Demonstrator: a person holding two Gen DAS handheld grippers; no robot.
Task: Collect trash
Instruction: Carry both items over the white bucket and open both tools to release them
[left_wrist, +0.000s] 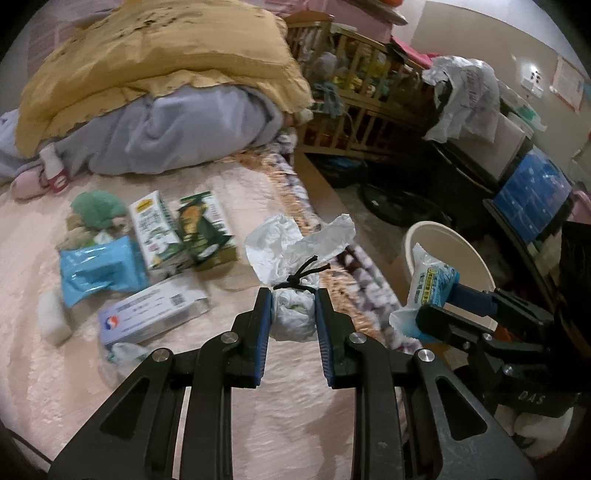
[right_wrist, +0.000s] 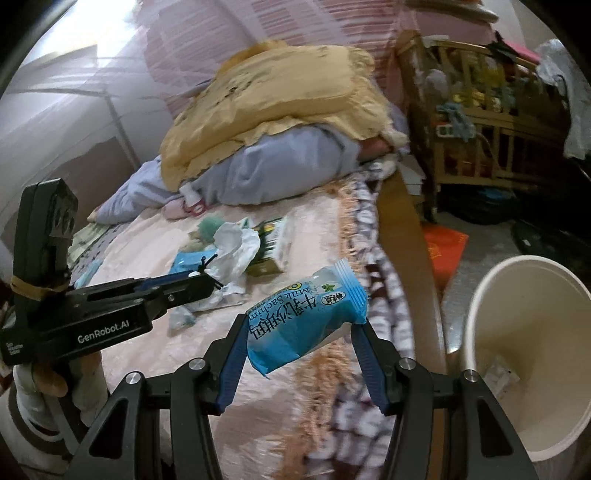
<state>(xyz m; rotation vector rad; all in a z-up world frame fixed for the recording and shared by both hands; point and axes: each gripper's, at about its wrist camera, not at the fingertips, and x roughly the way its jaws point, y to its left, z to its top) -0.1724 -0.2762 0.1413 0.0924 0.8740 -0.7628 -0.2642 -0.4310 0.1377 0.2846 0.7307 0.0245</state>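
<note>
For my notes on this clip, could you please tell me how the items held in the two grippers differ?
The left gripper pinches a crumpled white plastic bag tied with a black cord; the right gripper holds a smooth, printed blue snack packet. The bag needs a narrow grip, the packet a wider one. Both are held above the bed.

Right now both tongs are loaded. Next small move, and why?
Probably carry the right tongs on toward the cream bin and release there. They grip the blue snack wrapper over the bed edge, with the open bin just beyond it on the floor. The left tongs hold the tied white bag and could follow.
</note>
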